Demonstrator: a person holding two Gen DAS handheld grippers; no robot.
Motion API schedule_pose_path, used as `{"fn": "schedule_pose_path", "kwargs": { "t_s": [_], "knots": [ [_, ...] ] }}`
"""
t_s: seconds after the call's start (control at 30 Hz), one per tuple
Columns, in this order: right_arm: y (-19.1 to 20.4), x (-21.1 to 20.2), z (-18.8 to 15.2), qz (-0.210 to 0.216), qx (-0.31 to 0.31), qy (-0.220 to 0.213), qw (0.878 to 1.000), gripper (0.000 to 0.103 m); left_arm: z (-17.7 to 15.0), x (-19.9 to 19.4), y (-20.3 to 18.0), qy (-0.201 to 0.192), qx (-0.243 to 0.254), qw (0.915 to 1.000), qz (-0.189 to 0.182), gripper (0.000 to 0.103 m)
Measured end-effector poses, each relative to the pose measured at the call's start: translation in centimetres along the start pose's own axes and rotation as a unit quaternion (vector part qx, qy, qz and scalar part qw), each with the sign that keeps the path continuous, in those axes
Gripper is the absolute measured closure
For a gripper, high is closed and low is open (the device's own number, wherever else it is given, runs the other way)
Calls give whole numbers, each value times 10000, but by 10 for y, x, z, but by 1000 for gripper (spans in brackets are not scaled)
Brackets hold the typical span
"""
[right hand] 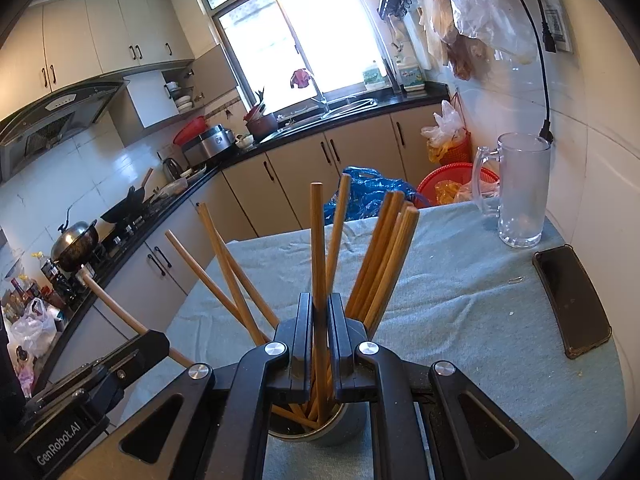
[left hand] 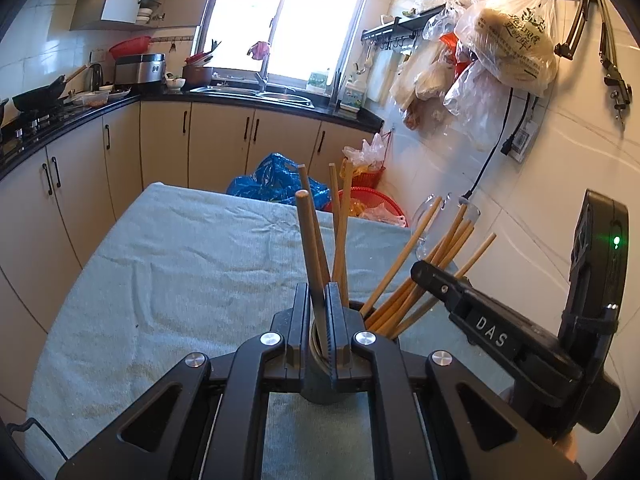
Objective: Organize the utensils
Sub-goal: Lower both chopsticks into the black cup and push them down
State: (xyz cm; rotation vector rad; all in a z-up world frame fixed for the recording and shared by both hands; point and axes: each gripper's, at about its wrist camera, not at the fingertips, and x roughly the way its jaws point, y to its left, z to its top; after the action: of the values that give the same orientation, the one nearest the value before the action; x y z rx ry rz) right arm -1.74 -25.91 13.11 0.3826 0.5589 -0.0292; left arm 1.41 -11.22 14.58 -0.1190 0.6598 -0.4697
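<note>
The left gripper [left hand: 319, 312] is clenched on one wooden chopstick [left hand: 309, 240], and the right gripper [right hand: 320, 328] pinches another chopstick [right hand: 318, 240]. Both sticks stand nearly upright, their lower ends inside the grey cup [right hand: 340, 426], which holds more chopsticks on the blue-green tablecloth [right hand: 460, 300].

The left gripper [left hand: 319, 292] covers most of the grey holder [left hand: 320, 394], so the lower ends of the chopsticks [left hand: 416, 280] are hidden. In the right wrist view the tabletop [right hand: 480, 320] is cut off below, and bottles by the stove are too small to tell
</note>
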Motion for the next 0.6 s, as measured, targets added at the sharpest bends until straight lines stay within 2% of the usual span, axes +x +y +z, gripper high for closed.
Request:
{"fn": "schedule_pose_path", "kwargs": {
  "t_s": [0.6],
  "knots": [
    [1, 0, 1, 20, -1, 30, 10000, 95, -8, 1, 3, 110, 48, 9999, 34, 95]
  ]
}}
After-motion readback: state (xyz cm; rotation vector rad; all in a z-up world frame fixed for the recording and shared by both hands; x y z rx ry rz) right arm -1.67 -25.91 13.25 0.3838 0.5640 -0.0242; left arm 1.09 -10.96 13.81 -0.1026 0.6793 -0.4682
